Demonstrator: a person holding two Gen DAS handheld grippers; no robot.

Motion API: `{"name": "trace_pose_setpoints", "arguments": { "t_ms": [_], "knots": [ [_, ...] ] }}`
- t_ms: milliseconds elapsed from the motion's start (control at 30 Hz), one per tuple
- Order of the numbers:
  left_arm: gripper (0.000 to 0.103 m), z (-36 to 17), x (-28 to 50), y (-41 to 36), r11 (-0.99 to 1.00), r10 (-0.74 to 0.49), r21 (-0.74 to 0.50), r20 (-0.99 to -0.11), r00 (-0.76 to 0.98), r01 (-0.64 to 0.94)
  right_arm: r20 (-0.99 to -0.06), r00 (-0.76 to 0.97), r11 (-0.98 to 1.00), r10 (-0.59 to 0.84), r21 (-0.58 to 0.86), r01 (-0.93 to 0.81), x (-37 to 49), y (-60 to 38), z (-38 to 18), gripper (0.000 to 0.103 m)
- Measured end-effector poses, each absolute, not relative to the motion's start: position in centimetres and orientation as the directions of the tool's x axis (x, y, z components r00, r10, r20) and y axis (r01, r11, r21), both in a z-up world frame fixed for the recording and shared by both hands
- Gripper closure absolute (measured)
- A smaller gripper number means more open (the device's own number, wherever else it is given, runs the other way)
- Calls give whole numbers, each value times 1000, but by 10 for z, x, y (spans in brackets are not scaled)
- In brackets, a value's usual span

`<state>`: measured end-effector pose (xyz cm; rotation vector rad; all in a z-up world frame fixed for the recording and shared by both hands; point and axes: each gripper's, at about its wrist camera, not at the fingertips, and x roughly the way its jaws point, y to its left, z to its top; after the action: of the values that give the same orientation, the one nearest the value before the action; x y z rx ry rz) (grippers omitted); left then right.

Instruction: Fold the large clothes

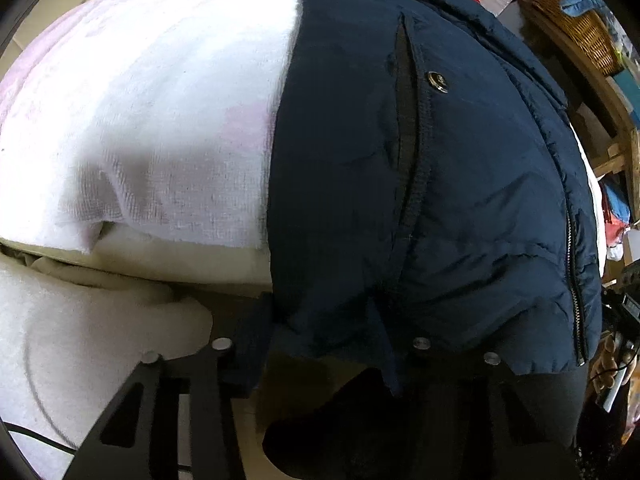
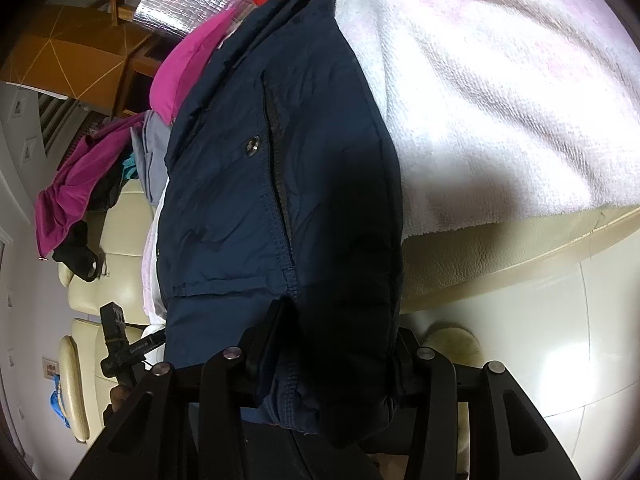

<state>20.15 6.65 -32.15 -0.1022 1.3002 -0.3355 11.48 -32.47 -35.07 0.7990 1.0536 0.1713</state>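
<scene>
While it hung off the couch's front edge:
jacket (image 1: pixel 460 184): navy, draped over a white towel (image 1: pixel 152 112)
left gripper (image 1: pixel 320 350): clamped on its hem
right gripper (image 2: pixel 328 354): clamped on hem too

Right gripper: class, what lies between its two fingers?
The bottom hem of the navy jacket is bunched between the right gripper fingers, shown in the right wrist view.
</scene>
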Motion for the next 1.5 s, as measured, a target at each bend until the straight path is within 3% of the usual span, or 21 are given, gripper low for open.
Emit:
{"name": "trace_pose_setpoints", "arguments": {
  "t_ms": [133, 233, 467, 700, 900, 1067, 1100, 1167, 1233, 1367, 1400, 1467, 1500],
  "knots": [
    [81, -317, 203, 72, 934, -341, -301, -912, 227, 192, -708, 512, 714, 486, 659, 234, 114, -325, -350, 56],
    [86, -311, 202, 77, 929, -359, -319, -902, 240, 188, -708, 505, 721, 493, 658, 218, 114, -323, -348, 56],
    [89, -284, 190, 98, 906, -422, -390, -866, 267, 166, -695, 505, 752, 512, 647, 129, 110, -319, -320, 66],
    [89, -248, 184, 110, 877, -480, -432, -810, 336, 212, -562, 568, 683, 602, 730, -2, 100, -320, -284, 69],
    [89, -286, 201, 100, 899, -436, -402, -863, 255, 174, -636, 514, 700, 575, 708, 95, 103, -322, -316, 69],
    [78, -308, 205, 98, 908, -415, -384, -880, 232, 170, -651, 500, 675, 572, 719, 165, 101, -330, -332, 63],
    [73, -308, 207, 97, 909, -410, -376, -884, 224, 181, -651, 500, 673, 571, 720, 169, 102, -331, -333, 55],
    [53, -313, 210, 97, 920, -383, -352, -901, 204, 171, -650, 493, 664, 578, 726, 179, 103, -332, -336, 36],
    [42, -319, 213, 102, 927, -369, -345, -912, 180, 148, -647, 485, 654, 588, 734, 185, 104, -332, -342, 30],
    [44, -327, 219, 102, 909, -410, -391, -902, 136, 144, -654, 463, 650, 599, 734, 197, 107, -329, -353, 31],
    [46, -325, 219, 100, 905, -416, -396, -899, 134, 154, -650, 466, 647, 601, 737, 193, 108, -327, -353, 33],
    [64, -323, 220, 96, 894, -437, -415, -890, 130, 167, -626, 474, 634, 619, 754, 169, 108, -323, -350, 53],
    [69, -321, 219, 94, 891, -442, -418, -887, 131, 176, -629, 488, 649, 605, 745, 155, 107, -323, -344, 63]
  ]
}}
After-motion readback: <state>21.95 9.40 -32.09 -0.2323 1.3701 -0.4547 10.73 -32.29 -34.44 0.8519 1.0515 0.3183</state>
